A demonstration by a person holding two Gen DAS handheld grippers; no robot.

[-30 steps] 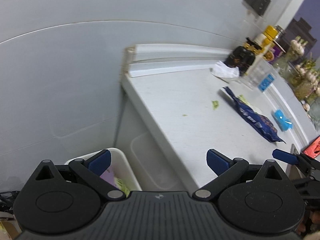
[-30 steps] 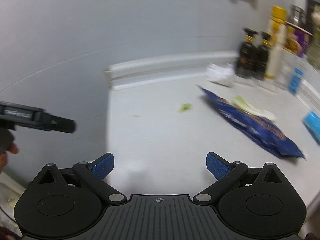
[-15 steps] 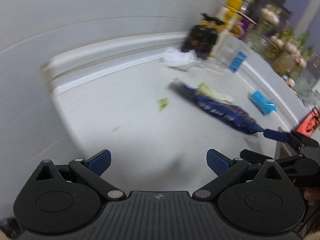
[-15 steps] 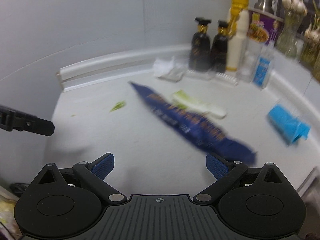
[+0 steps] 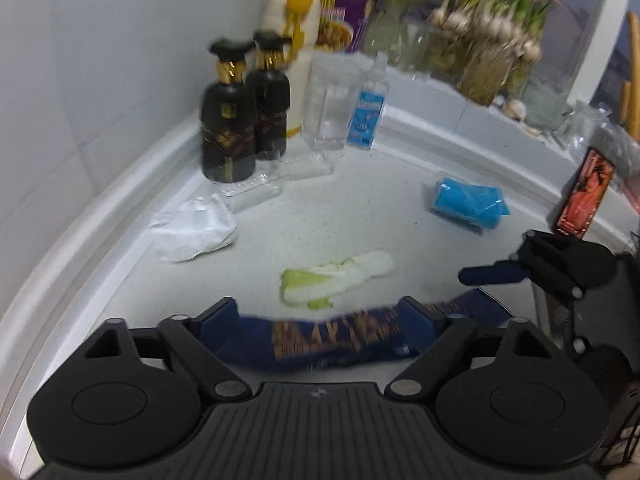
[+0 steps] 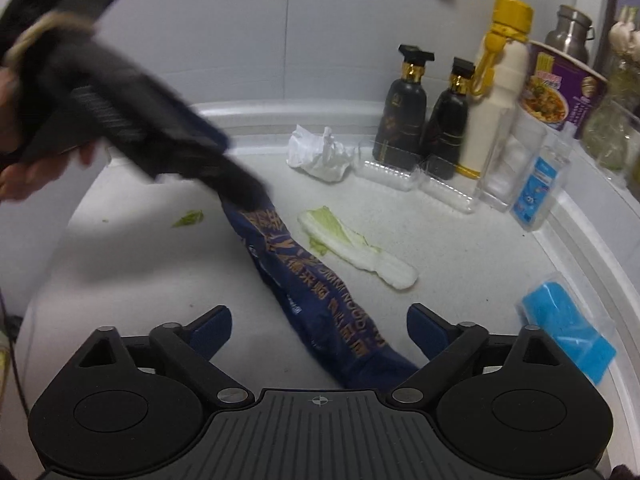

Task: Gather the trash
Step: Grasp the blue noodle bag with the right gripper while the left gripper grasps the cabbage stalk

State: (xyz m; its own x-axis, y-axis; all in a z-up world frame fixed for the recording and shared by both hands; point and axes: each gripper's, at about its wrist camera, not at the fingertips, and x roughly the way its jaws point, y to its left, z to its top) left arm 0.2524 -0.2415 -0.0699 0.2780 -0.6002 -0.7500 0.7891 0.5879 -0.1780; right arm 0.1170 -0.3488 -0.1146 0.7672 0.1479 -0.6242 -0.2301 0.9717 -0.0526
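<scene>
A long dark blue snack wrapper lies flat on the white counter. My left gripper straddles its far end. Its jaws are closing, the wrapper runs across between the pads, and I see no pad pressing on it. In the right wrist view that gripper is a blur coming in from the upper left. My right gripper hovers over the wrapper's near end. Its jaws are closing a little, still wide, with the wrapper between them. One of its fingers shows in the left wrist view.
A cabbage leaf lies beside the wrapper, with a crumpled white tissue, a green scrap and a blue packet around it. Two black bottles, clear trays, a spray bottle and a noodle cup line the back wall.
Both grippers have swept right along the counter, from its left end to the blue wrapper. The left one has rolled, narrowed its jaws, and now straddles the wrapper.
</scene>
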